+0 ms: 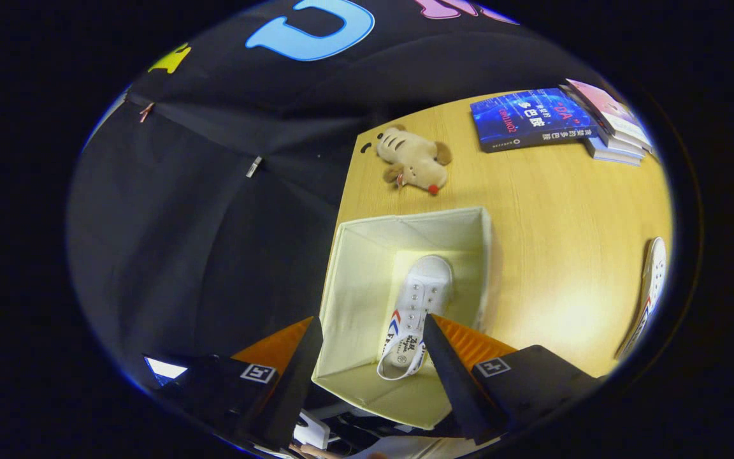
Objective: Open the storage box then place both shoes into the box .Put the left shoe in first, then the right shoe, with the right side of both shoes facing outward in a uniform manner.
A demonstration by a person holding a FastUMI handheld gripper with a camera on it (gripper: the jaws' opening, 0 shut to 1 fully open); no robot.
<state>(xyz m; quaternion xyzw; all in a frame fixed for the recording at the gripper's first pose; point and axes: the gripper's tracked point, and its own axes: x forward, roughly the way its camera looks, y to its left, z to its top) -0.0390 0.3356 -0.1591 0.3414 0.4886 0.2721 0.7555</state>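
While the tool [367, 357] hangs above the open storage box [354, 280], its two dark fingers [450, 376] stand spread wide apart and grip nothing. The cream fabric box sits on the desk [552, 255] near its edge, right under the tool, with its top open and its pale walls upright. The near wall of the box lies between the fingers, and the right finger's tip overlaps the rear part of the shoe inside.

A white shoe [415, 312] lies on the floor of the box, close to the wall on the right finger's side. Its long axis runs from near to far: the heel opening is nearest the fingers and the rounded toe points away, toward the far wall. The laced top faces up, and red and blue stripes show on the side toward the left finger.

Off beyond the right finger, well apart from the box, the second white shoe [650, 287] lies on the desk on its side, its long axis also running near to far; which end is the toe I cannot tell.

Beyond the box, a plush dog [415, 159] lies on the desk near the far edge. Farther still, a stack of books [609, 124] rests with a blue one [529, 118] beside it.
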